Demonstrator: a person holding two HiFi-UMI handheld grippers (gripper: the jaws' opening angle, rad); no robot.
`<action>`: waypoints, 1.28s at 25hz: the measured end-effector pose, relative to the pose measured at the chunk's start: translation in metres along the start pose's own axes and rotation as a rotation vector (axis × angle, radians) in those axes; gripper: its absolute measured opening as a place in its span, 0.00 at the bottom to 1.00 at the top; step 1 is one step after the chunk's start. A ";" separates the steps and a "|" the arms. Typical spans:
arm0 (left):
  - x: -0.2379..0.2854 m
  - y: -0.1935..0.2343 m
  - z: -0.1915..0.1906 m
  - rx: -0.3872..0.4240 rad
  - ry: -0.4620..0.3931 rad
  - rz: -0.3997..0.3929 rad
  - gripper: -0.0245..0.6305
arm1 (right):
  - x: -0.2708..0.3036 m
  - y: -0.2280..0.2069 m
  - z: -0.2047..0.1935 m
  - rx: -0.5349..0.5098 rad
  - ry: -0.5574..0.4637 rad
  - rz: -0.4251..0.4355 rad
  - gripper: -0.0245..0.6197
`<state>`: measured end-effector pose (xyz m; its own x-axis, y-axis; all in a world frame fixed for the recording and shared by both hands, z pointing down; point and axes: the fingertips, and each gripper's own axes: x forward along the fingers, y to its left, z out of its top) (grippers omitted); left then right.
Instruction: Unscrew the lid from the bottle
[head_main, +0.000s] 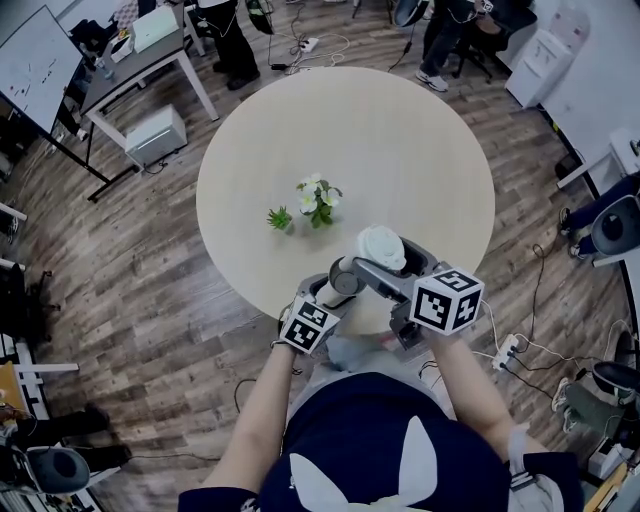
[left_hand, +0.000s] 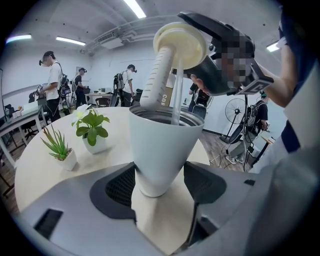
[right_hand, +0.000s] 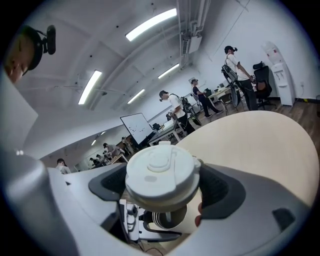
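Observation:
In the left gripper view my left gripper (left_hand: 160, 182) is shut on the lower body of a white tapered bottle (left_hand: 165, 142), holding it upright with its metal-rimmed mouth open. The white lid (left_hand: 180, 45) hangs tilted above that mouth, lifted off, with its ribbed tube (left_hand: 156, 80) still dipping into the bottle. My right gripper (right_hand: 160, 187) is shut on the lid (right_hand: 160, 172), with the bottle's open mouth (right_hand: 167, 218) below it. In the head view the lid (head_main: 382, 247) and both grippers, left (head_main: 335, 285) and right (head_main: 388, 268), are over the near edge of the round table (head_main: 400, 150).
Two small potted plants (head_main: 282, 218) (head_main: 318, 200) stand near the table's middle, just beyond the grippers. Desks, a whiteboard (head_main: 35, 55), chairs and floor cables ring the table. Several people stand in the background of both gripper views.

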<state>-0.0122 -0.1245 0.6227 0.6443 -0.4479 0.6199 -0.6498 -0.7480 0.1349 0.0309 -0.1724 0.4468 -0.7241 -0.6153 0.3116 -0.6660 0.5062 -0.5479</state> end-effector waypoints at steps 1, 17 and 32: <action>0.000 0.000 0.000 0.000 0.000 0.000 0.52 | -0.002 -0.001 0.001 0.016 -0.008 0.000 0.73; -0.002 -0.001 -0.001 -0.008 0.006 0.004 0.52 | -0.022 -0.014 0.012 0.168 -0.108 0.009 0.72; -0.001 0.000 0.000 -0.016 0.006 0.020 0.52 | -0.029 -0.017 0.013 0.181 -0.116 0.014 0.72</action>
<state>-0.0127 -0.1239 0.6226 0.6291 -0.4595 0.6270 -0.6687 -0.7312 0.1350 0.0658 -0.1709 0.4375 -0.7005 -0.6797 0.2175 -0.6053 0.4046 -0.6855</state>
